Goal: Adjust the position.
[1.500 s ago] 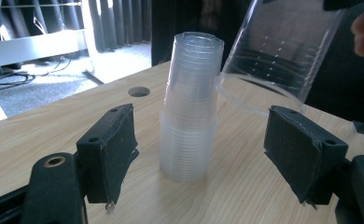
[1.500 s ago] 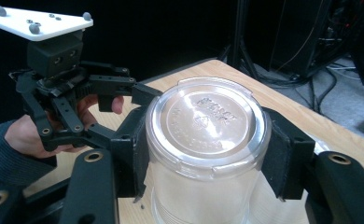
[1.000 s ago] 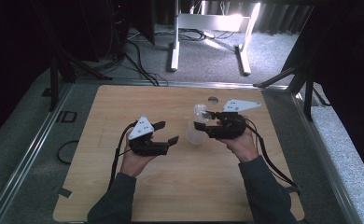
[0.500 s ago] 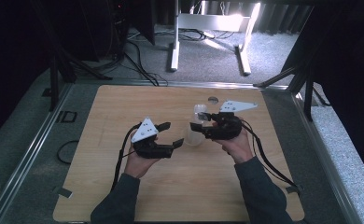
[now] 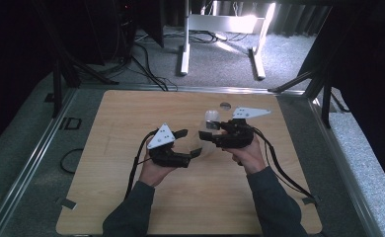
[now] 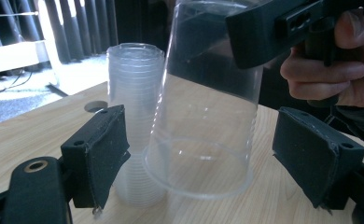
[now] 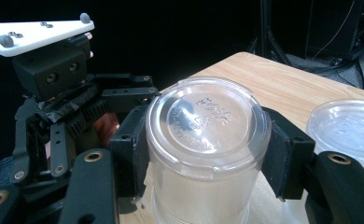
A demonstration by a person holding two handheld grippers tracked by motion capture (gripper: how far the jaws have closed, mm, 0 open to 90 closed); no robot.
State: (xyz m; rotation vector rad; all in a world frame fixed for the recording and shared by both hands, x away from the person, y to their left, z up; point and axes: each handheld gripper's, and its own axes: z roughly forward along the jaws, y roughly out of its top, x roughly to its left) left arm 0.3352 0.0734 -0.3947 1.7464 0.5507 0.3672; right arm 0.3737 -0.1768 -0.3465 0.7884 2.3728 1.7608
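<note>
One clear cup (image 6: 203,135) sits gripped in the right claw (image 7: 203,154), between the left claw's (image 6: 203,154) wide-open jaws.

Near the middle of the table (image 5: 106,197) — a little toward its far edge and right edge — stands the cup stack (image 5: 211,118). In front of it, closer to the near edge, is 1 upside-down cup (image 5: 208,145). The left gripper (image 5: 189,144) lies left of this cup, the right gripper (image 5: 206,135) is at its right. A round hole (image 5: 224,105) is behind the stack, by the far edge.
</note>
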